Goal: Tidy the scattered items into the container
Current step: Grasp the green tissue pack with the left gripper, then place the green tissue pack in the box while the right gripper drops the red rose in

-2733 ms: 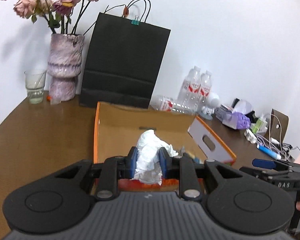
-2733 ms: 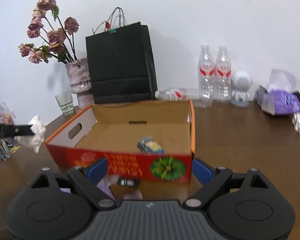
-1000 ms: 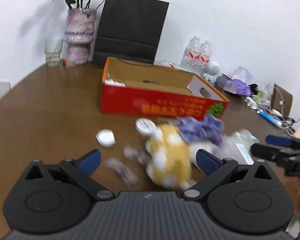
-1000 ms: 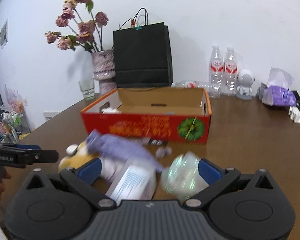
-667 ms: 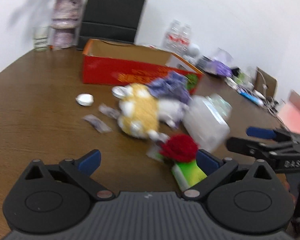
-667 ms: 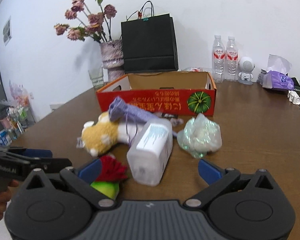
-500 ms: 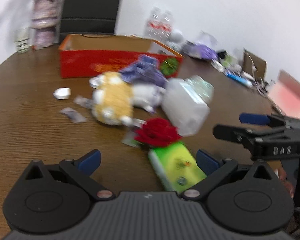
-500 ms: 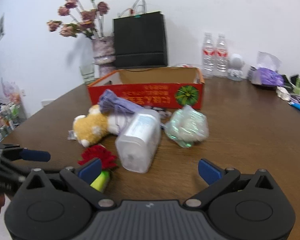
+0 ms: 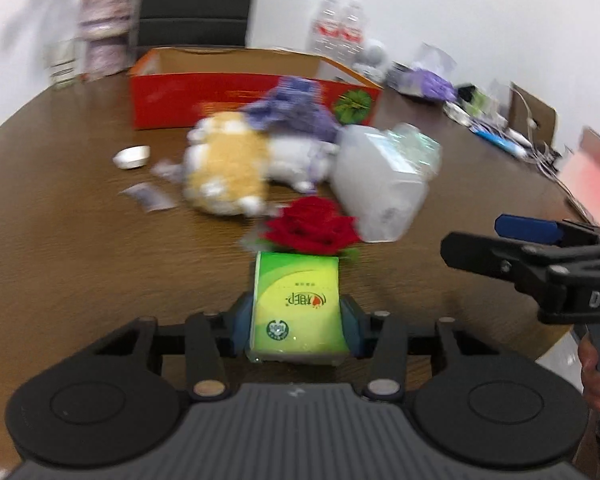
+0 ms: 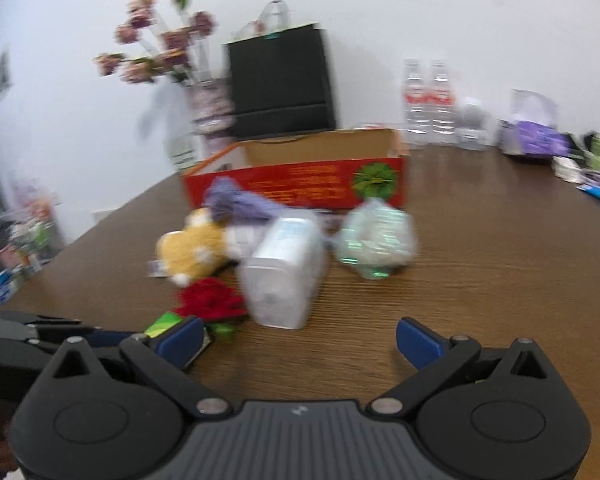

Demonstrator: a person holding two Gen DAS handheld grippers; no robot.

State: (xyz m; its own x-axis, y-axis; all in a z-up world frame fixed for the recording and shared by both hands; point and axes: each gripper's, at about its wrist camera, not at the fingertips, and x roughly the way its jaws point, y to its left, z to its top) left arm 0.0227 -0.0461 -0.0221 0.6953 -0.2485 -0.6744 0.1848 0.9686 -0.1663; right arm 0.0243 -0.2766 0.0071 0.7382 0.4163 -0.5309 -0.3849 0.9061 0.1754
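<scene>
Item: green tissue pack (image 9: 298, 308), flat on the brown table (image 9: 60, 220), lodged between the two blue pads of the left gripper (image 9: 298, 322).

Tool state, left: jaws closing onto the pack; the pads (image 9: 242, 322) stand at its two long sides and appear to touch it, though blur keeps a firm clamp from being certain.

Tool state, right: right gripper (image 10: 300, 340) with fingers spread wide, nothing between them, hovering over bare table.

Axis: the pack's long axis runs toward 12 o'clock in the left wrist view, in line with the gripper's own pointing; the pads take it across its short width.

Neighbours: red artificial rose (image 9: 312, 224) touching the pack's far end at 12 o'clock; translucent plastic box (image 9: 380, 184) at 1 o'clock; yellow plush toy (image 9: 224, 168) at 11 o'clock; purple cloth (image 9: 296, 108) behind them.

Destination: red cardboard box (image 9: 252, 98), open-topped, at 12 o'clock beyond the whole cluster, well apart from the pack.

Judgement: the left hand is the nearer; the carry must lift the pack over the rose and toy toward 12 o'clock.
</scene>
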